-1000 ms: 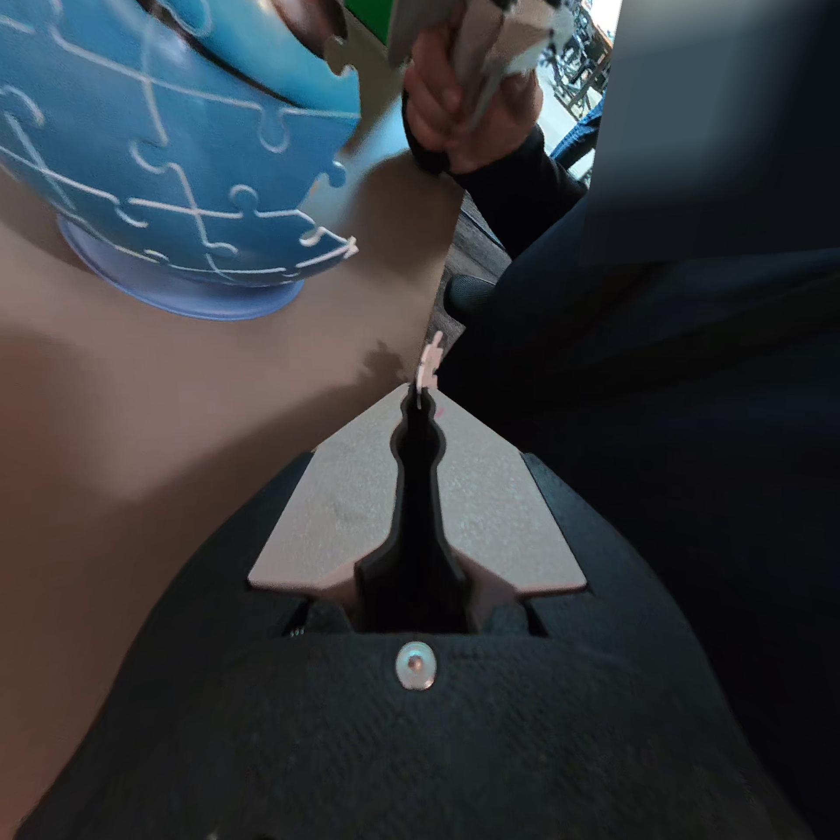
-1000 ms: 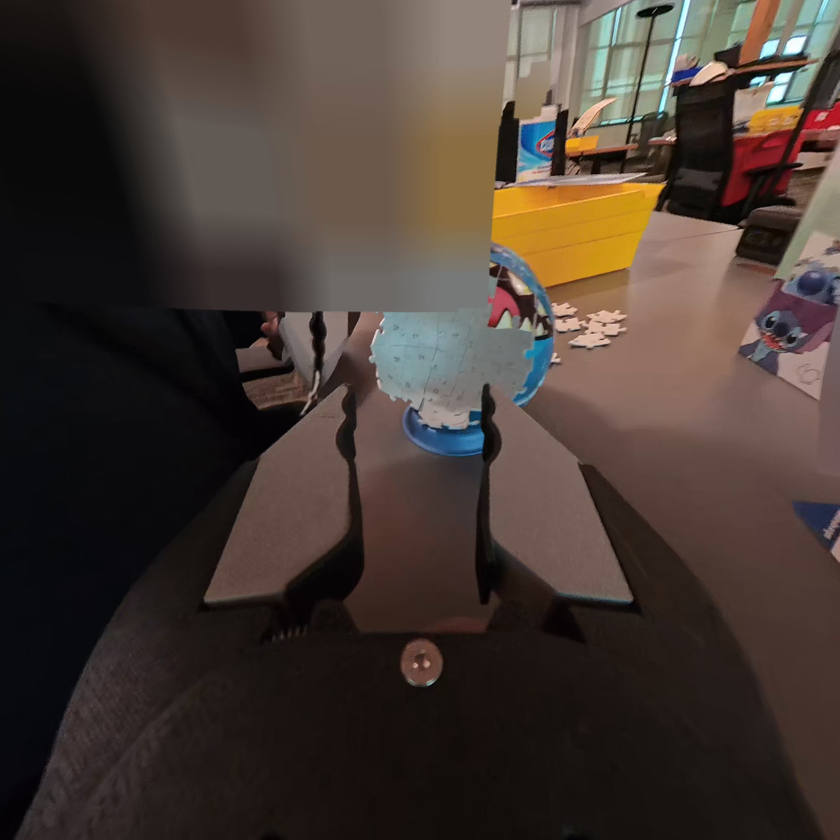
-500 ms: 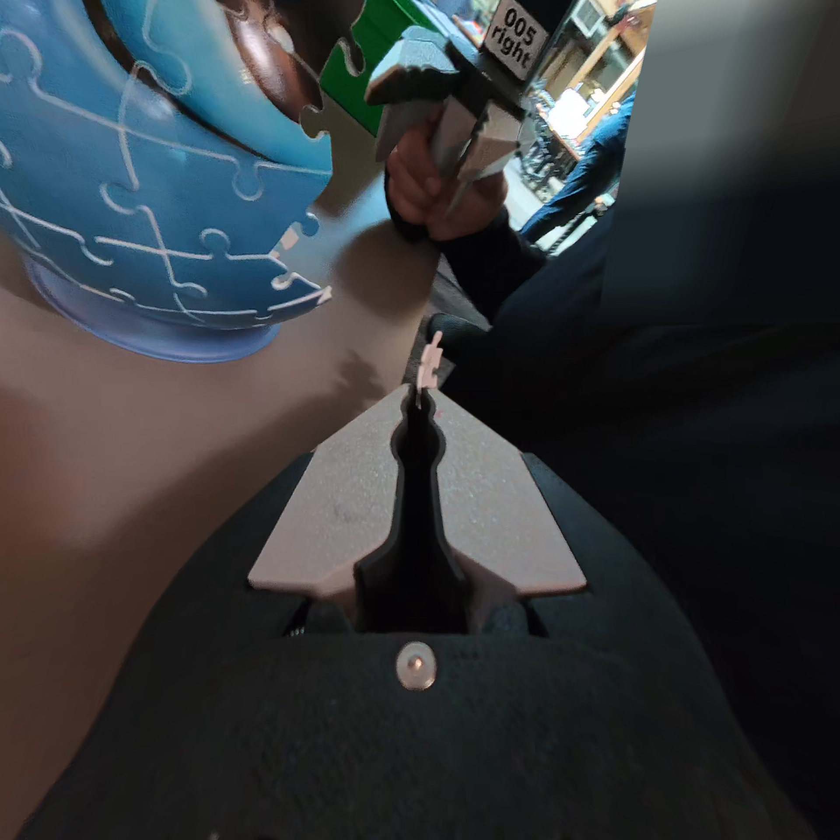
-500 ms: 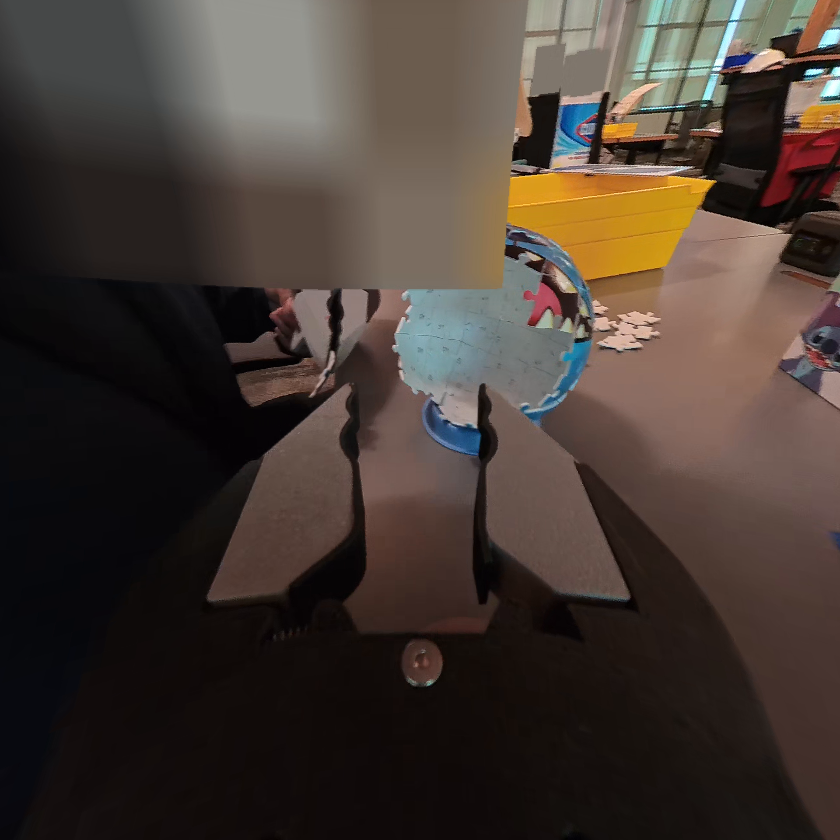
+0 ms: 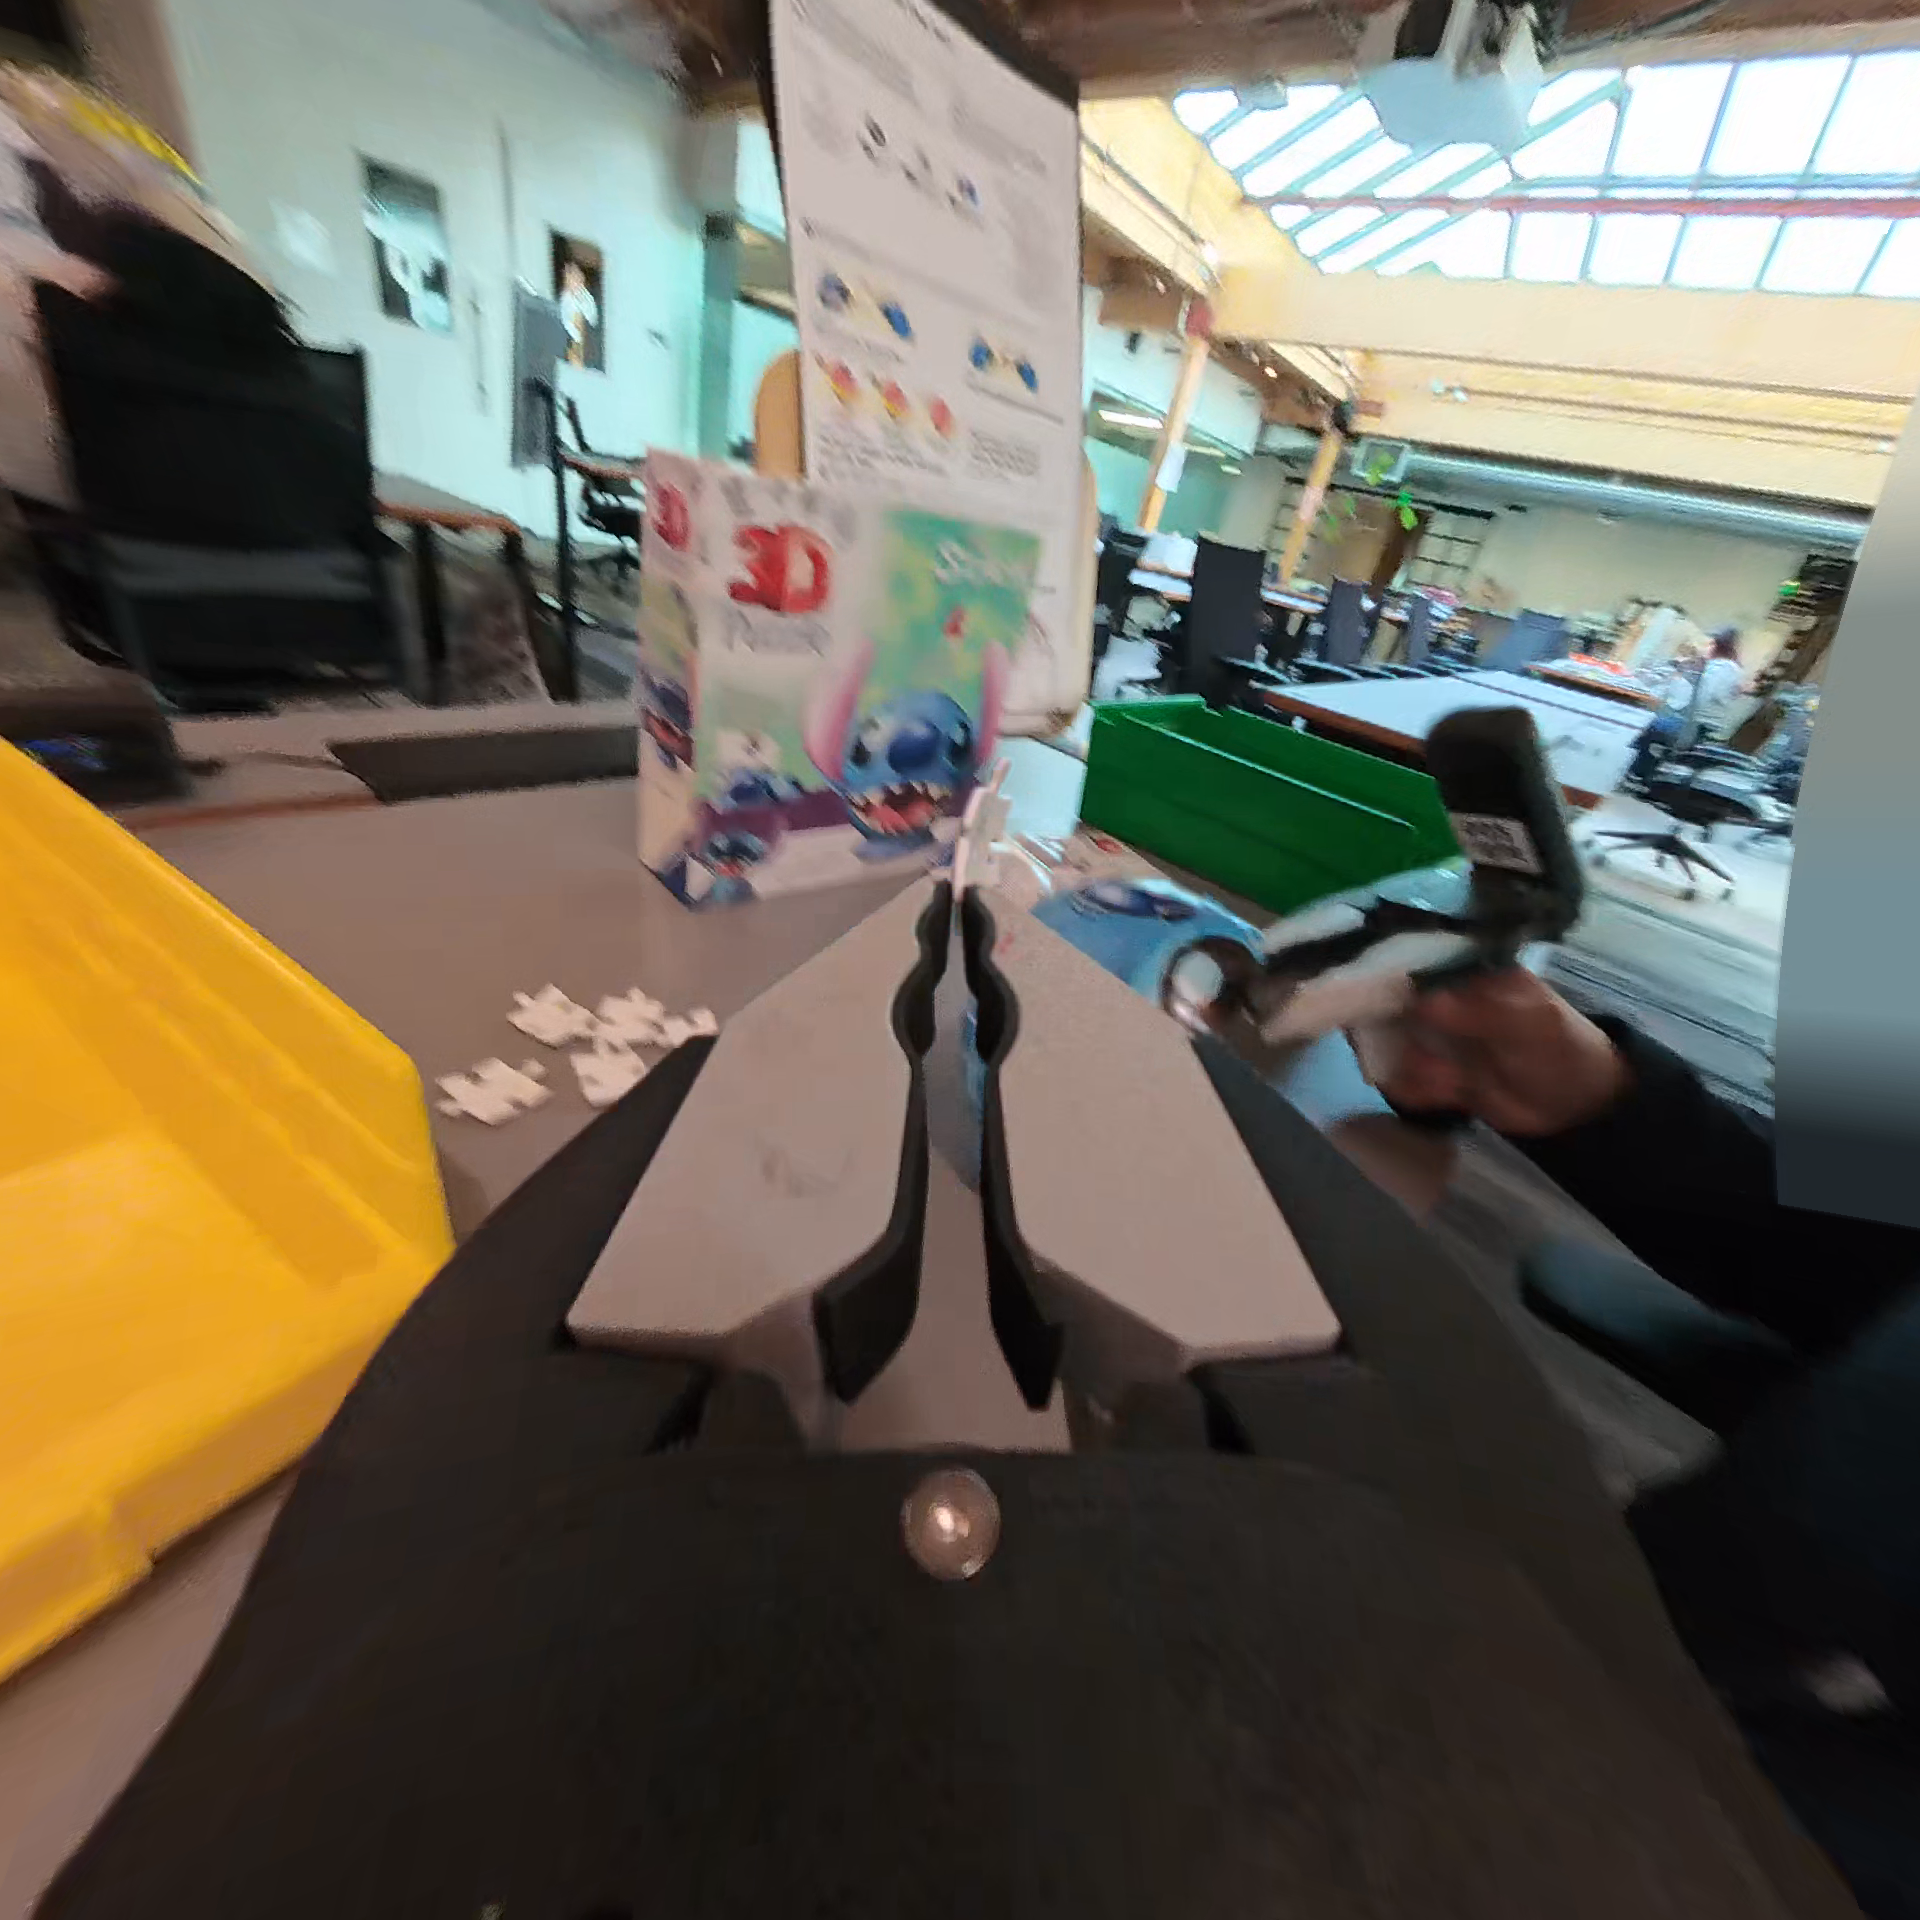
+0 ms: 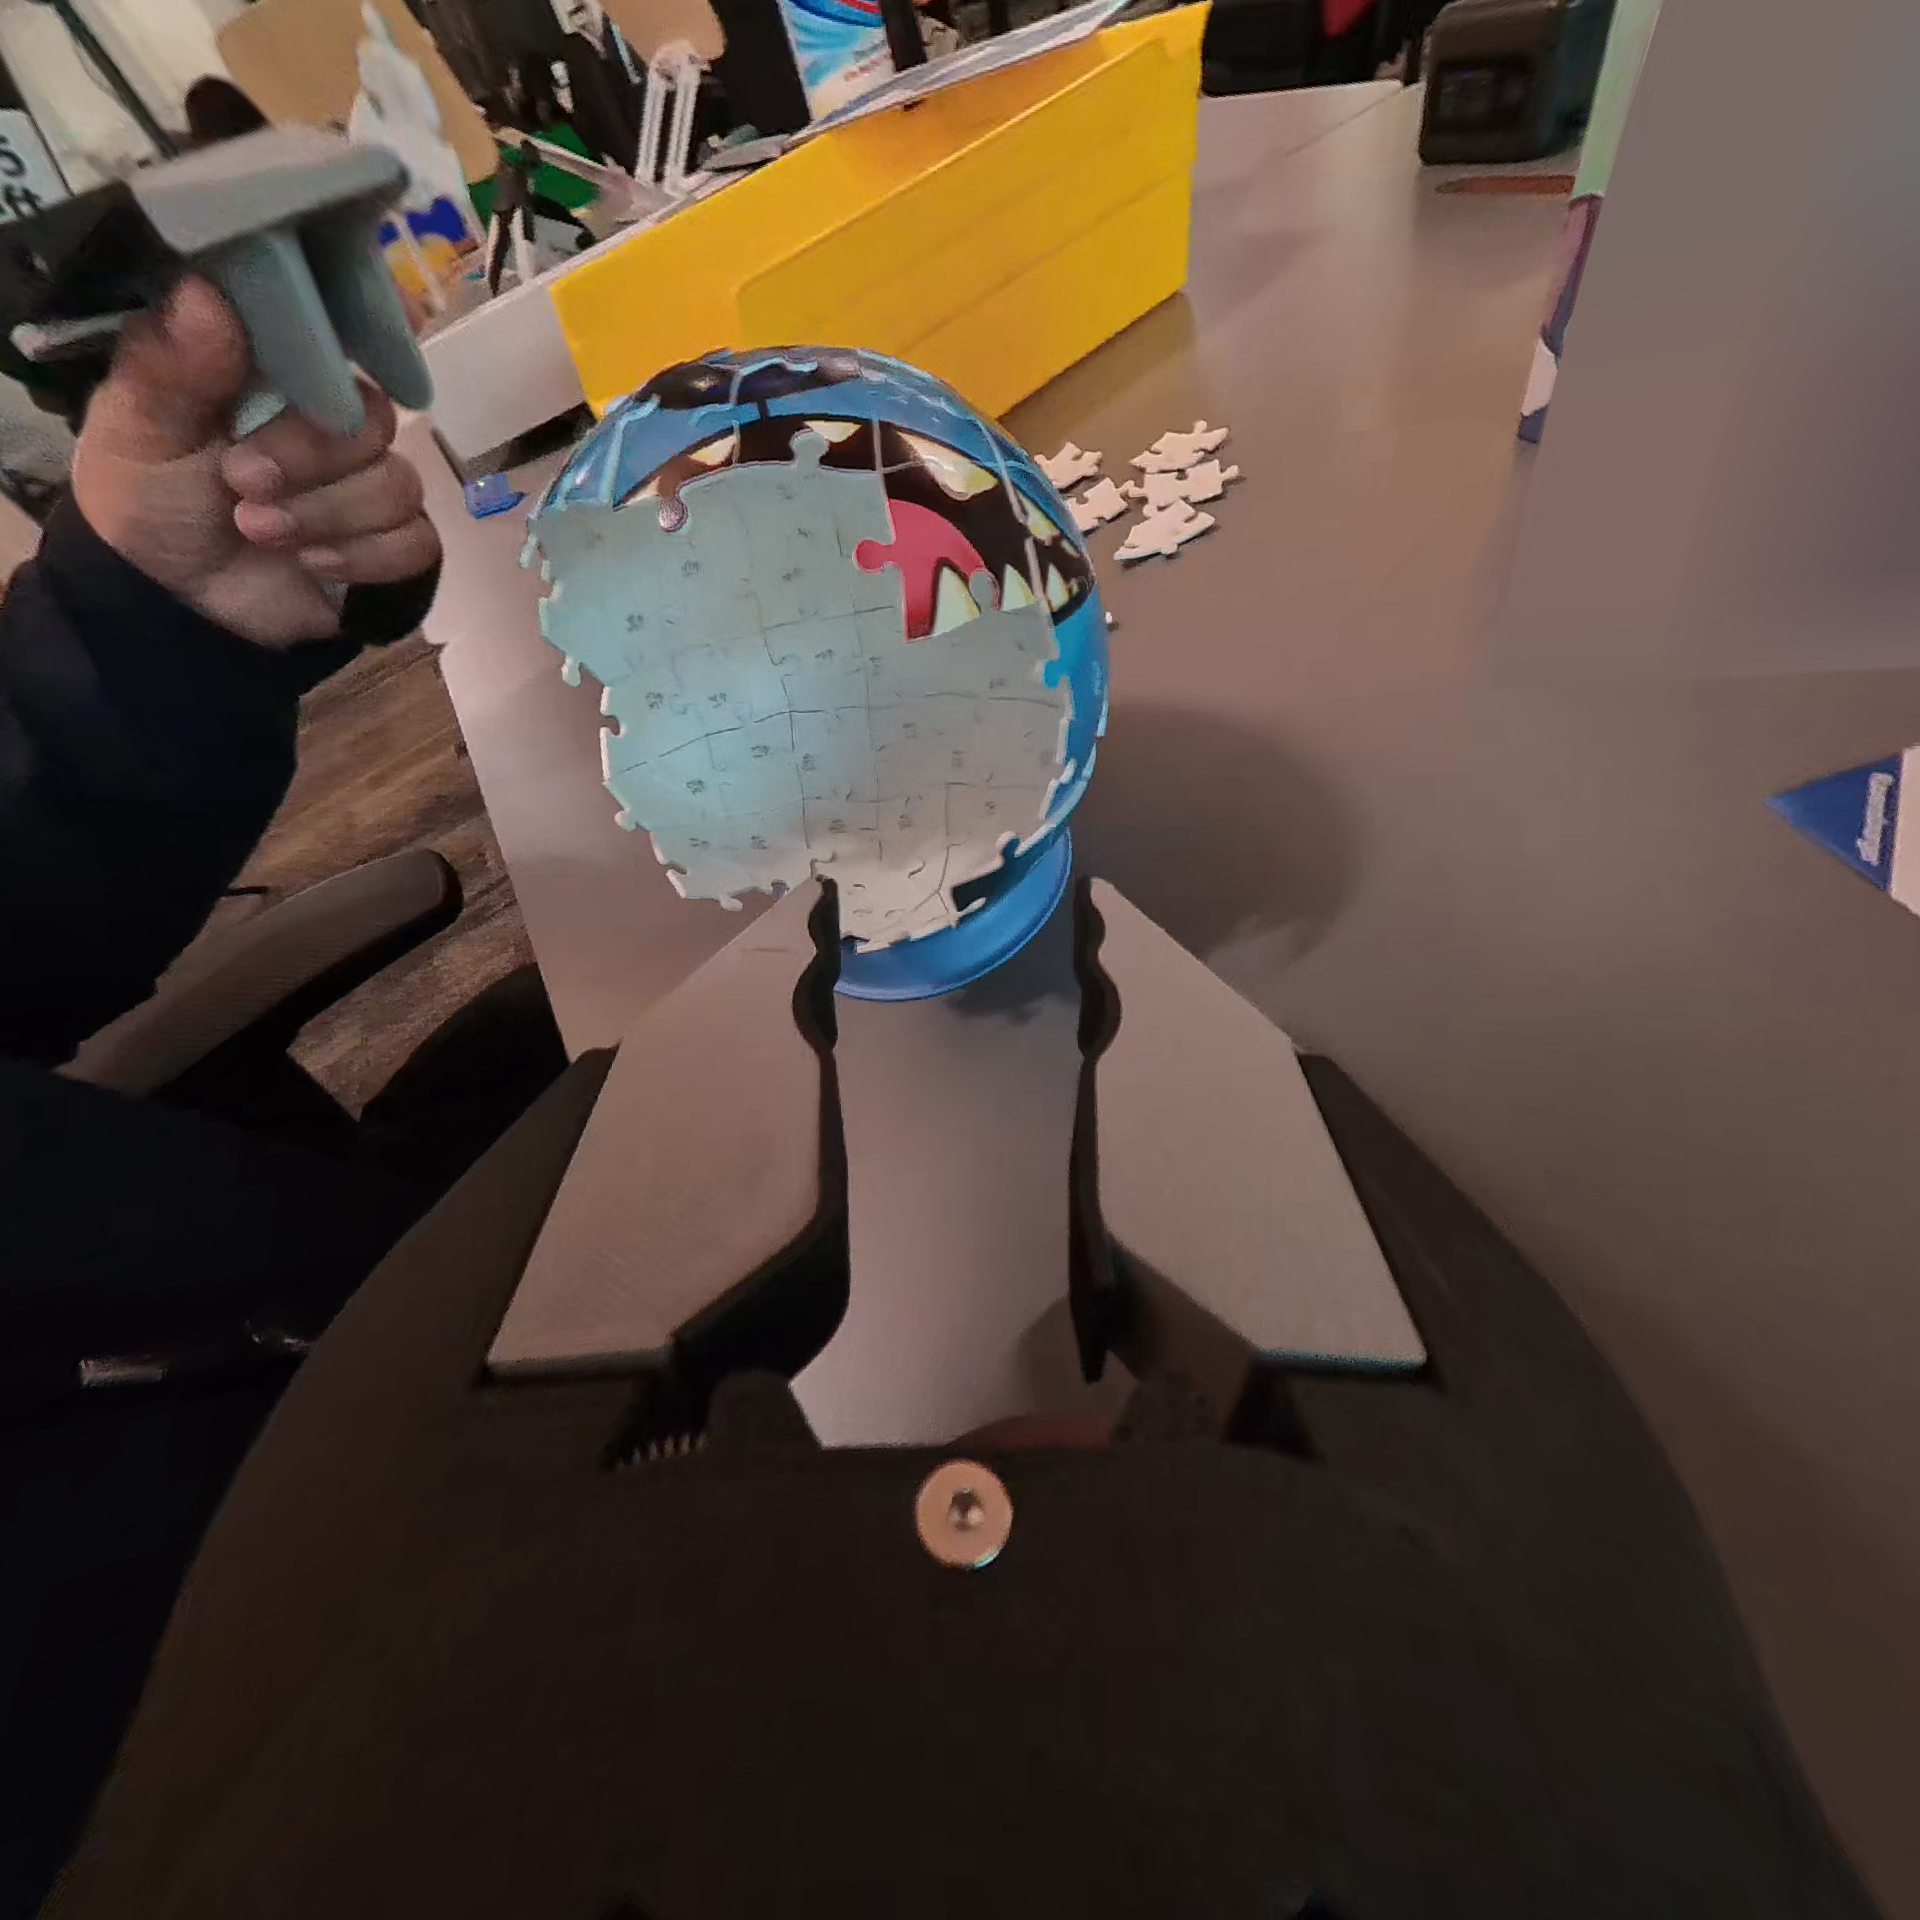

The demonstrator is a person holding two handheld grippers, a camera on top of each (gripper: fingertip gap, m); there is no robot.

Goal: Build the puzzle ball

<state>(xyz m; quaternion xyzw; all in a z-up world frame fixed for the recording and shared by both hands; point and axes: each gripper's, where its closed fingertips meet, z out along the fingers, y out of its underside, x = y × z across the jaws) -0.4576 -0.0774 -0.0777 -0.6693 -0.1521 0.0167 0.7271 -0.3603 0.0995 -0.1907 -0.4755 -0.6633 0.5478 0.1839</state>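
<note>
Blue, partly built puzzle ball [image 6: 821, 665] on blue ring stand, frame centre, on grey tabletop [image 6: 1455, 644]; large side opening still unfilled. Left tongs [image 5: 958, 902] pinching one white puzzle piece [image 5: 982, 836]; right tongs [image 6: 951, 914] half open, empty. Loose white pieces [image 6: 1153, 488] upper right, not yet placed.

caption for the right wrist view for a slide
Open right gripper faces the half-built puzzle ball on its blue stand, loose pieces beyond.

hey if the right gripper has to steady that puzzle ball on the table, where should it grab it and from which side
Probably low, at the blue stand beneath the puzzle ball, approaching level from the near side where the open right gripper already faces it. The shell's near side is open with jagged loose edges, so squeezing there could pop pieces apart.
</note>
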